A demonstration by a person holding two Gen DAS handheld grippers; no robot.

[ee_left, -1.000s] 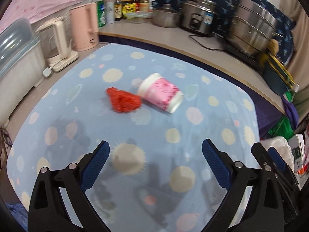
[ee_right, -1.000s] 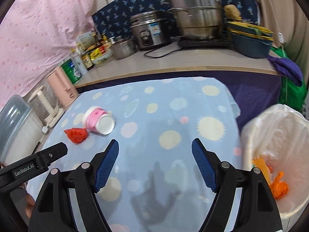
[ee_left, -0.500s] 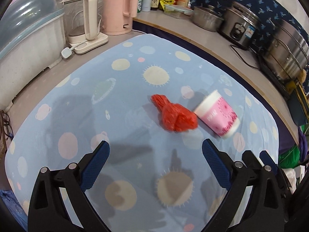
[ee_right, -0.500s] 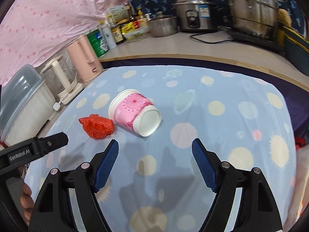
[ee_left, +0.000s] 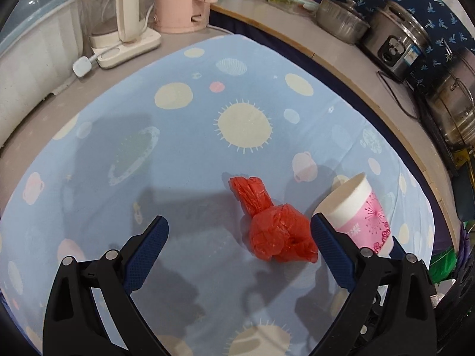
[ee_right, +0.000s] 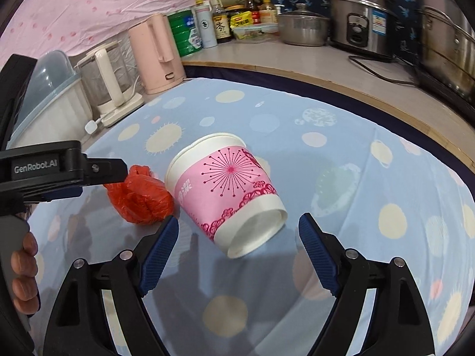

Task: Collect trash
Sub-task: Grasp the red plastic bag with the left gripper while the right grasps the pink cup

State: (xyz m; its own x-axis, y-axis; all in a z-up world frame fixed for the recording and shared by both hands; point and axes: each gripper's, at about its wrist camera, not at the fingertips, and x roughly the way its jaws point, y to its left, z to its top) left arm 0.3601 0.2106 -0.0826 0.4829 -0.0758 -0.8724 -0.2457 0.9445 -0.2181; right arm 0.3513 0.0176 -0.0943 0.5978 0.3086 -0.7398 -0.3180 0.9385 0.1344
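Both your grippers have closed in: left gripper gapes around the knotted red bag; right gripper, just widened, frames the tipped, empty-looking pink cup.

A pale blue tablecloth carries cream suns, pastel dots and ringed planets. On it lies a white paper cup banded in pink with magenta starbursts and a lacy border. Just beside the cup sits a bright red-orange plastic bag (crumpled, glossy). Beyond the cup stands a soft pink kettle.
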